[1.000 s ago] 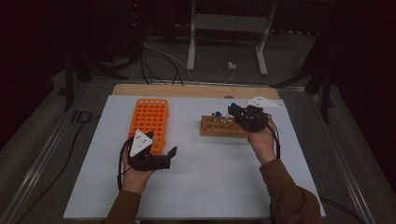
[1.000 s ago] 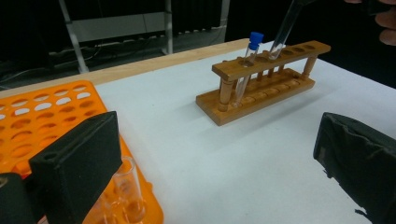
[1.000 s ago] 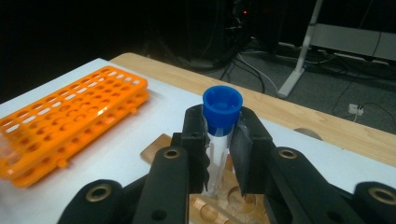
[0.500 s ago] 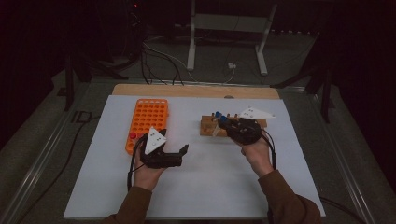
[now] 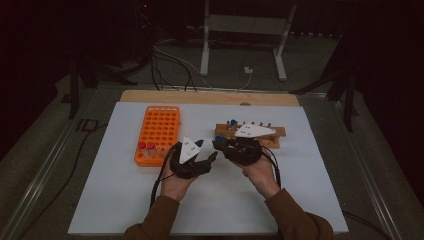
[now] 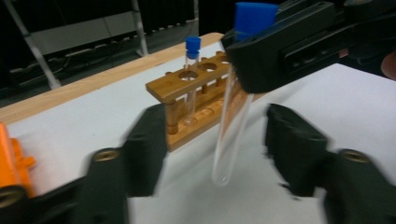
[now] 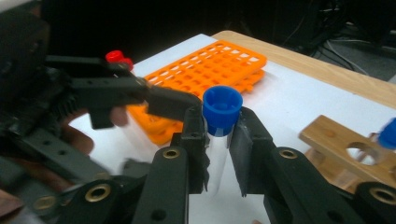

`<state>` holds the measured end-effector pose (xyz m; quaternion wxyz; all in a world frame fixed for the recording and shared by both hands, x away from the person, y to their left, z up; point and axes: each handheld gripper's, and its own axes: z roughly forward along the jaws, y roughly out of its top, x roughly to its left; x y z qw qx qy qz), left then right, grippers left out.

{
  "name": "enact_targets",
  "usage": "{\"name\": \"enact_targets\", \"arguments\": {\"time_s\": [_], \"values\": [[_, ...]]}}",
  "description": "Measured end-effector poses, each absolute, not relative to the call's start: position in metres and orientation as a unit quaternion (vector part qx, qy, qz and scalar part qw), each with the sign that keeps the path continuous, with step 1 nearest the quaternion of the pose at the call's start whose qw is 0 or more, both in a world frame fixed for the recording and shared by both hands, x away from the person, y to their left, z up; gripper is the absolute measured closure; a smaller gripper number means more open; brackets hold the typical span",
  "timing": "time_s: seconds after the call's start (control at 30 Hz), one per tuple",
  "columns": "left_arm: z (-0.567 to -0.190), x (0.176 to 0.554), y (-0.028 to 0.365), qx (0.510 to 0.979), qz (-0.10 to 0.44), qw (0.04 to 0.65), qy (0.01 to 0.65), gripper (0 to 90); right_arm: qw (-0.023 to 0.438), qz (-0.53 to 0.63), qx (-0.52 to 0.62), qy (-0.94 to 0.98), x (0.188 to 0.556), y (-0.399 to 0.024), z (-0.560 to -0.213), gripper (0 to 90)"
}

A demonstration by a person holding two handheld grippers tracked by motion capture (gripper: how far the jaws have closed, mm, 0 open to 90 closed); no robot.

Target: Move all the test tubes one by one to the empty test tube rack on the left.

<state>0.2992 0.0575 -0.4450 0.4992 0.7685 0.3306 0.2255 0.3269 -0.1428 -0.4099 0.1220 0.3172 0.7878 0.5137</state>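
Left gripper view: right gripper (image 6: 261,60) clamps blue-capped clear glass tube (image 6: 232,126); left gripper's (image 6: 215,154) jaws, just closing, not yet touching it; handover unfinished.

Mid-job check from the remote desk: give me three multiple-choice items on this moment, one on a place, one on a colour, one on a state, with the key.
1. Where does the orange rack lie in the high view?
A. left of the wooden rack
B. right of it
C. on top of it

2. What colour is the cap of the held test tube?
A. red
B. blue
C. white

3. How does the right gripper stand?
A. open and empty
B. shut on the wooden rack
C. shut on the test tube

Key: 1 A, the orange rack sits toward the table's left. 2 B, the right gripper view shows a blue cap above the jaws. 3 C, both pads press the tube just under its cap.
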Motion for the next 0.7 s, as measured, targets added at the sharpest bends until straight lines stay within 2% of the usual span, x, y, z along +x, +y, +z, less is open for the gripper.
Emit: {"name": "enact_targets", "arguments": {"time_s": [0.1, 0.17, 0.37, 0.5, 0.7], "values": [[-0.446, 0.300, 0.056, 0.773, 0.221, 0.498, 0.325, 57.4, 0.116, 0.514, 0.315, 0.789, 0.326, -0.139, -0.411, 76.4], [-0.446, 0.300, 0.056, 0.774, 0.215, 0.501, 0.322, 62.4, 0.115, 0.513, 0.312, 0.791, 0.325, -0.138, -0.411, 76.4], [-0.447, 0.301, 0.057, 0.777, 0.208, 0.502, 0.318, 74.1, 0.109, 0.512, 0.311, 0.794, 0.324, -0.134, -0.413, 76.5], [-0.448, 0.299, 0.058, 0.780, 0.208, 0.500, 0.313, 76.4, 0.105, 0.512, 0.309, 0.795, 0.325, -0.133, -0.414, 75.6], [-0.449, 0.301, 0.063, 0.779, 0.210, 0.495, 0.322, 76.6, 0.083, 0.533, 0.315, 0.780, 0.328, -0.143, -0.412, 48.6]]}}
